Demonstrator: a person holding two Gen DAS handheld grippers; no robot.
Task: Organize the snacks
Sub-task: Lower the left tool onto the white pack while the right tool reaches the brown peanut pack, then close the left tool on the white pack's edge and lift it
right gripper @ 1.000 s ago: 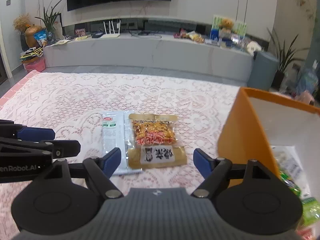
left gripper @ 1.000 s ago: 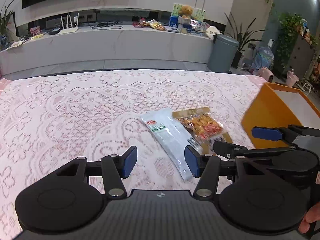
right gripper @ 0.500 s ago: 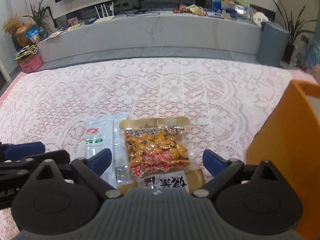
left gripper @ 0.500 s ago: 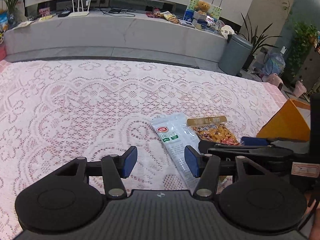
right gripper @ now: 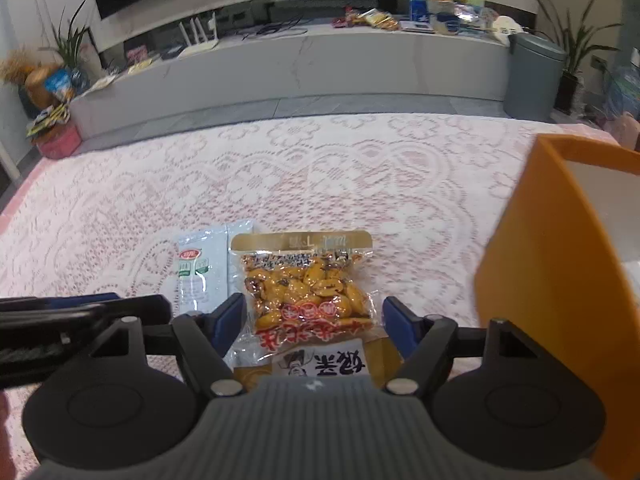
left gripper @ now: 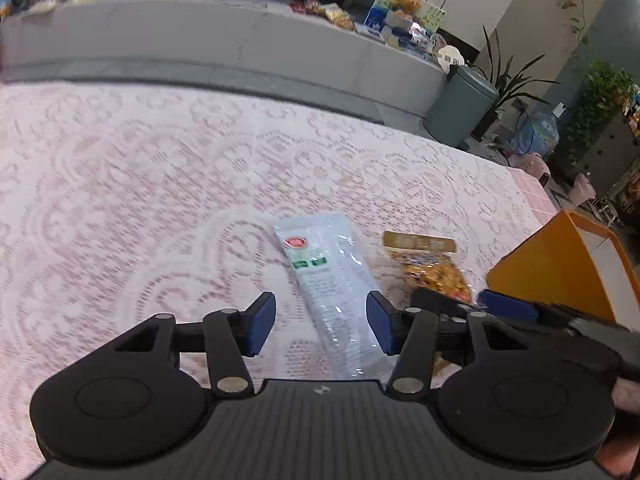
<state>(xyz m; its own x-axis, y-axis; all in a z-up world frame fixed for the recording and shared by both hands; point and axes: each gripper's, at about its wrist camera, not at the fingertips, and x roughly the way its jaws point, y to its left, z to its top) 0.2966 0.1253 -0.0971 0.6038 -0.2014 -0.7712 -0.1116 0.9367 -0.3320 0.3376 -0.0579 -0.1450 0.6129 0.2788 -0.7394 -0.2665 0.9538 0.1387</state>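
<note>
A: Both tongs spread, nothing held. Left tongs (left gripper: pixel 321 322) straddle the white packet (left gripper: pixel 335 280); right tongs (right gripper: pixel 314 322) straddle the nut packet (right gripper: pixel 310 296). The packets lie flat, side by side and touching on the lace-covered desk (right gripper: pixel 360 184).

B: Advice for the pickup?

A: The film looks thin and slippery. I'd lower until the pads flank the packet's edges, then pinch across the narrow width. Keep the two tongs from colliding; they sit just beside each other.

B: Count?

A: Two loose packets, one of each kind. One orange box (right gripper: pixel 560 280) to the right; contents not readable here.
</note>
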